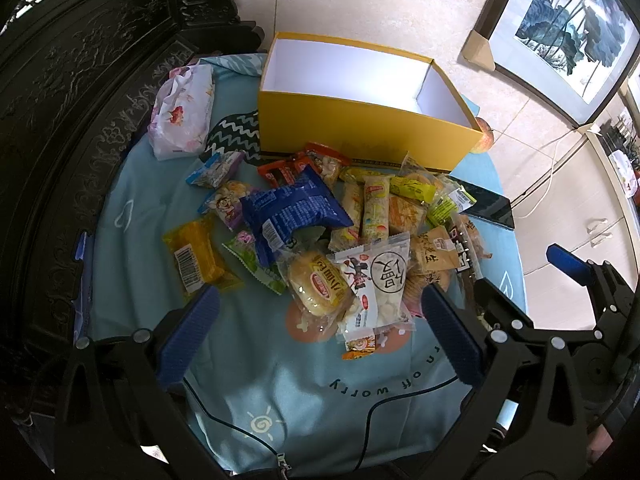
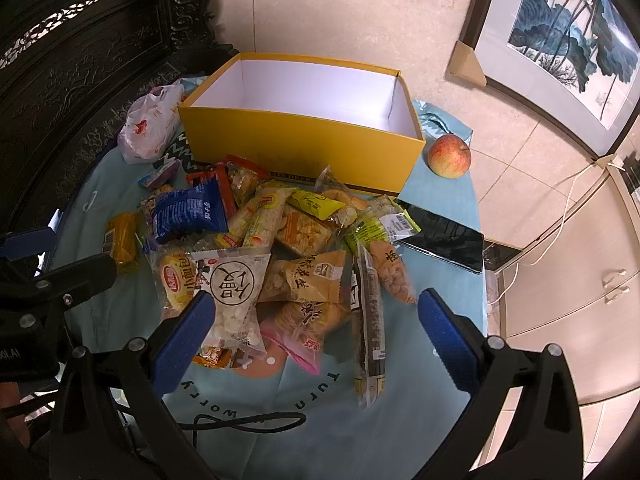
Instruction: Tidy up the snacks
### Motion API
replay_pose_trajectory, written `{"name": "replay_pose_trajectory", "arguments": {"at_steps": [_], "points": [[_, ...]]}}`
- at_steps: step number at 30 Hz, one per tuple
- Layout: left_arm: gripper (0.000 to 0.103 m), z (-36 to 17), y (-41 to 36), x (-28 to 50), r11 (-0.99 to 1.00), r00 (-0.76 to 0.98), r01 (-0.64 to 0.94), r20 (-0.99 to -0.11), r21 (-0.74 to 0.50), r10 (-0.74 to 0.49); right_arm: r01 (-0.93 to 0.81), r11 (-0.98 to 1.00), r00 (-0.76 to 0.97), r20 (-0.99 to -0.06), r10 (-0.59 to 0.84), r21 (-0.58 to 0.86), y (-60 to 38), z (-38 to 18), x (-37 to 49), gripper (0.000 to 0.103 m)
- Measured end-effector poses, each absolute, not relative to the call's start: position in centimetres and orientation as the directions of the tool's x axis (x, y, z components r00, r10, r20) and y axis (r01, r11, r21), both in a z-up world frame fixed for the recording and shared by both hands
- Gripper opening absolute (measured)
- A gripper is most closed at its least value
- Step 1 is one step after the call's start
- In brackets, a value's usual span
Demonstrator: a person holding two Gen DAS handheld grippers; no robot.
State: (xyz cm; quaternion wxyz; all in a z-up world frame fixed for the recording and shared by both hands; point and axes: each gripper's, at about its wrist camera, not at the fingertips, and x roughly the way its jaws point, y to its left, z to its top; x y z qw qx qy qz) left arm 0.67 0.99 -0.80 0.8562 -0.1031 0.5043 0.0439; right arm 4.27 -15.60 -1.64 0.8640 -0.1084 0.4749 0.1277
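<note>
Yellow box (image 1: 360,120) sits empty at the back of the worktop (image 1: 132,240), white inside, open top; snack pile (image 1: 340,232) heaped just in front of it, nearest packets touching its front wall. Left gripper (image 1: 320,320) spread wide, holding nothing, hovering over the near edge of the pile; right gripper (image 2: 316,320) likewise spread and empty. Judging by this, no snack is boxed yet, first pick pending. Best start: take a top loose packet, e.g. the white triangle pack (image 2: 232,280) or the blue bag (image 1: 292,208), pinch at the body not the crinkly seal, lift clear before carrying over the wall, avoid dragging neighbours. Right wrist view shows an apple (image 2: 450,156) fully beside the box and a long dark packet (image 2: 368,320); left view only catches the apple's edge. Left view shows the floral bag (image 1: 182,112) and orange-yellow packet (image 1: 196,260) more clearly. Phone (image 2: 444,236) lies right of the pile; leave it.
</note>
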Motion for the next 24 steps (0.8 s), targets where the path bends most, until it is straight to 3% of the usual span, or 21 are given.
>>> {"name": "replay_pose_trajectory", "arguments": {"at_steps": [24], "points": [[0.101, -0.8, 1.15, 0.48, 0.975, 0.487, -0.181, -0.873, -0.132, -0.027, -0.301, 0.952, 0.52, -0.847, 0.11, -0.061, -16.22, -1.35, 4.43, 0.102]]}}
